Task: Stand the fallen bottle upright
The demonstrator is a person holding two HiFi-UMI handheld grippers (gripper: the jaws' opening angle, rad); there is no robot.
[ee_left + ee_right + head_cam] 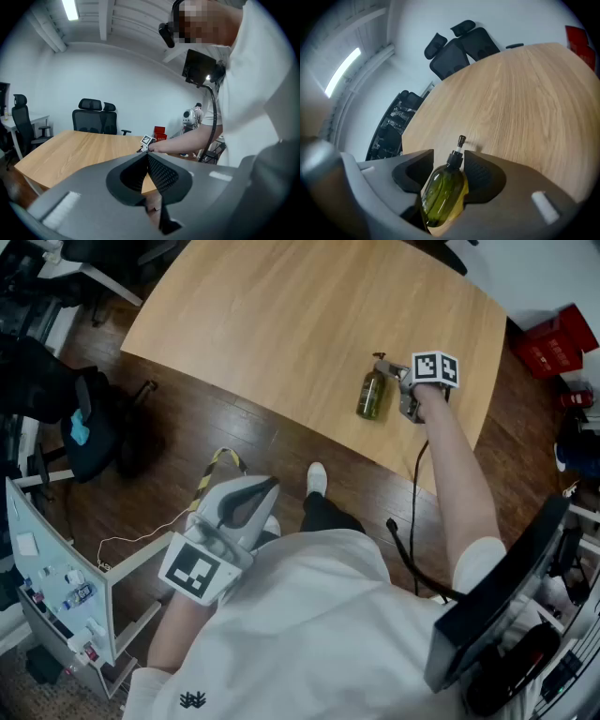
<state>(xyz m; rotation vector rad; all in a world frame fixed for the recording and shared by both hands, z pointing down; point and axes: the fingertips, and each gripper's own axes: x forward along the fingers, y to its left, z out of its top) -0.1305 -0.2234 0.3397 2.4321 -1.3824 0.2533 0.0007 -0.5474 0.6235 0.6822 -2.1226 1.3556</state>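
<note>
The olive-green pump bottle [371, 395] is on the wooden table [281, 324] near its right front edge, black pump pointing away from me. My right gripper [403, 388] reaches it from the right, held by an outstretched arm. In the right gripper view the bottle [443, 192] fills the gap between the two jaws, which press on its sides, and it leans slightly. I cannot tell whether its base touches the table. My left gripper [246, 507] hangs shut and empty beside my body, over the floor.
Wood floor runs along the table's near edge. A cable trails from my right arm. A black office chair [94, 423] stands at the left, red boxes [553, 338] at the far right, and an equipment rack [56, 587] at the lower left.
</note>
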